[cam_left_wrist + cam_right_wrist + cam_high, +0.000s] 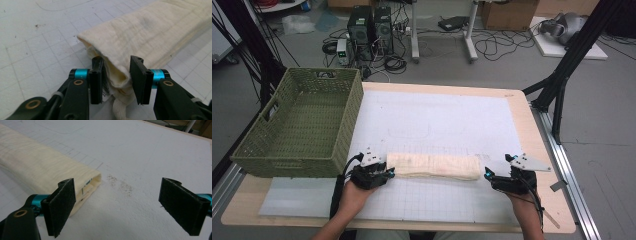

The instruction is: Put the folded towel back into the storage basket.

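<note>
Folded cream cloth (434, 166) is lying as a long narrow strip across the near part of the white grid mat (437, 120), running from one gripper to the other. Going left to right: a green woven basket (297, 125) is sitting on the table's far-left corner, well clear of the cloth and probably waiting to receive it. Just to its right, the left gripper (388, 172) is meeting the cloth's left end; in the left gripper view its jaws are standing either side of that bunched end (117, 75), partly closed, the pads seeming to touch the fabric without visibly squeezing it (a firm clamp is not evident yet). The layers there are opening like a pocket, which is giving the jaws something thick to bite. Along the middle the cloth is lying flat and straight. At the far right, the right gripper (488, 174) is hovering just beside the cloth's right end (85, 187), its jaws spread wide and holding nothing; one pad is sitting close by the folded edge, the other well out over bare mat. Taking both ends would likely be keeping the folds together during a lift.
</note>
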Demonstrator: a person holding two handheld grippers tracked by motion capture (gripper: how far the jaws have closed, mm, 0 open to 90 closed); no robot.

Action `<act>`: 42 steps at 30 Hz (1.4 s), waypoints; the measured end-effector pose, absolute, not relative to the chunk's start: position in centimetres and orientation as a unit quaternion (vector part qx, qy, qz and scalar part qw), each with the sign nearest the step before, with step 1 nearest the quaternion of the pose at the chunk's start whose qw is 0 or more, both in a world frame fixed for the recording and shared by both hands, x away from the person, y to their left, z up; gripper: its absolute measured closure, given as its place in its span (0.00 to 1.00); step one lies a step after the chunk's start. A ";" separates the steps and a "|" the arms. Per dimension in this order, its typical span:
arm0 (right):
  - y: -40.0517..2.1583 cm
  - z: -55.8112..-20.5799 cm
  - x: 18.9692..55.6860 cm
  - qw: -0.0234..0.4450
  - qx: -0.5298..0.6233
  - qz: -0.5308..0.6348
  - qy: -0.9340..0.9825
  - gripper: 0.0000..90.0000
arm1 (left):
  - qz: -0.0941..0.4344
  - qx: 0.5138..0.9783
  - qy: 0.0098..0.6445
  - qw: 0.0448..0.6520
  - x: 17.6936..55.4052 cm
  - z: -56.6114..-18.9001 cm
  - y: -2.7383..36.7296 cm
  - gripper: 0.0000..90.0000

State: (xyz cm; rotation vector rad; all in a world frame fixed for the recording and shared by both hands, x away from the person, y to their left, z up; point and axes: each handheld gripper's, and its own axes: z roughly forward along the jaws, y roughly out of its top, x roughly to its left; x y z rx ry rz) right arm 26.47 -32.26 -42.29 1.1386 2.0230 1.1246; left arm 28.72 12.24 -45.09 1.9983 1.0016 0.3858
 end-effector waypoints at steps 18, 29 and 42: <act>-30.1 -43.0 27.2 0.231 0.416 0.421 0.772 0.15 | 0.152 0.782 0.362 0.484 28.2 -44.0 12.2 0.92; -28.9 -43.8 27.5 0.196 0.420 0.414 0.783 0.43 | 0.150 0.774 0.365 0.495 28.2 -43.7 12.6 0.92; -28.2 -44.9 27.8 0.139 0.426 0.394 0.803 0.57 | 0.154 0.776 0.364 0.492 28.3 -43.7 12.6 0.92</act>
